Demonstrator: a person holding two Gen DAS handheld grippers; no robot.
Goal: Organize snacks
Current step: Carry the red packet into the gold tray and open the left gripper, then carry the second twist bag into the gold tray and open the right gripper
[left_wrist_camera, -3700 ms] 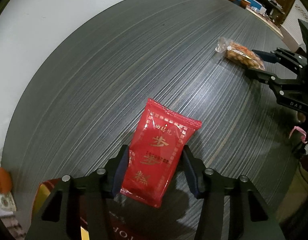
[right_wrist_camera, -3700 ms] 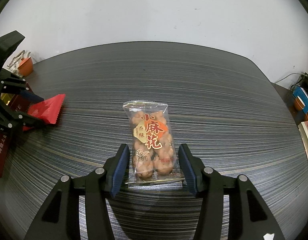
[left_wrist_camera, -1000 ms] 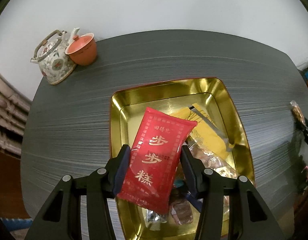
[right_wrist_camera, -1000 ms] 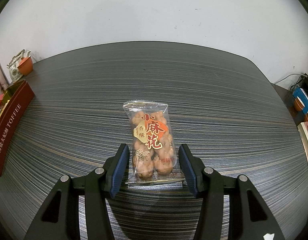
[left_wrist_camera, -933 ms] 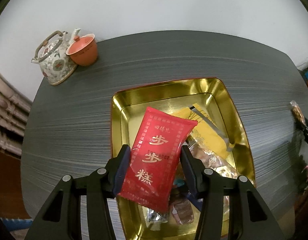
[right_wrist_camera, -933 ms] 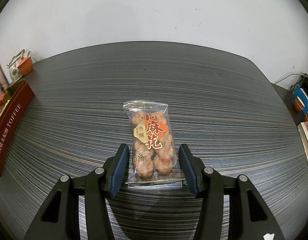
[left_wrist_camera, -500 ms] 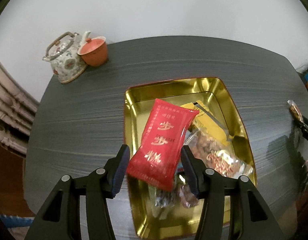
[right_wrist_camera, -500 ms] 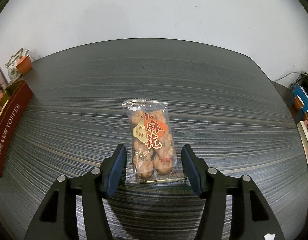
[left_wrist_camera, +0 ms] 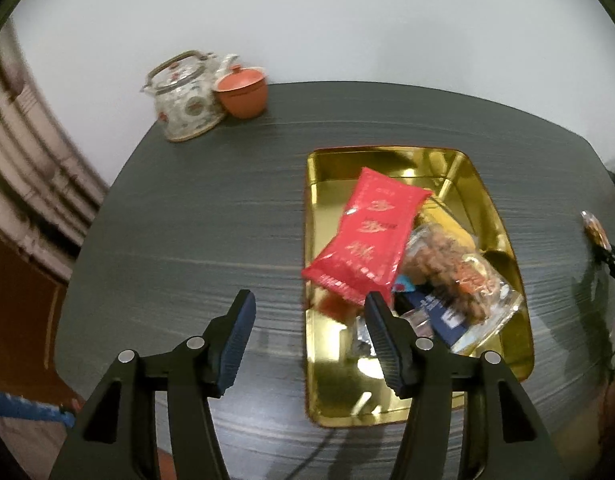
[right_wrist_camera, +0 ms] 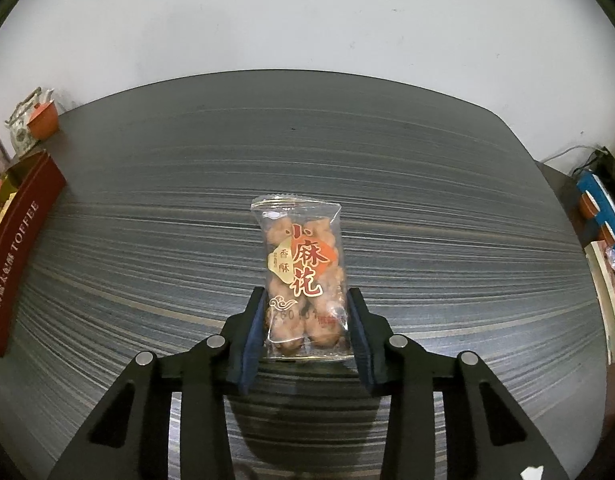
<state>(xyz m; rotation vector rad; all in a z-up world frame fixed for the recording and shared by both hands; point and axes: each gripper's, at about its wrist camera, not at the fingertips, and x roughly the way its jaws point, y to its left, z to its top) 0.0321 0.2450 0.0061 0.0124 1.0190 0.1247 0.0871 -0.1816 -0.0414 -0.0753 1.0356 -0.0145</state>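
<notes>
The clear twist-snack packet (right_wrist_camera: 303, 276), long axis pointing away from us, sits clamped in our right hand-held gripper (right_wrist_camera: 305, 320); the gold tray (left_wrist_camera: 503, 240) lies far left of it.

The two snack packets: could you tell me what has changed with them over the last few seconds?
The left gripper carried the red packet to the gold tray; its jaws have just opened, releasing it. The right gripper has just closed on the clear packet. Teapot unchanged.

1 teapot (left_wrist_camera: 186, 98), 1 cup (left_wrist_camera: 243, 92), 1 tray (left_wrist_camera: 503, 236)
</notes>
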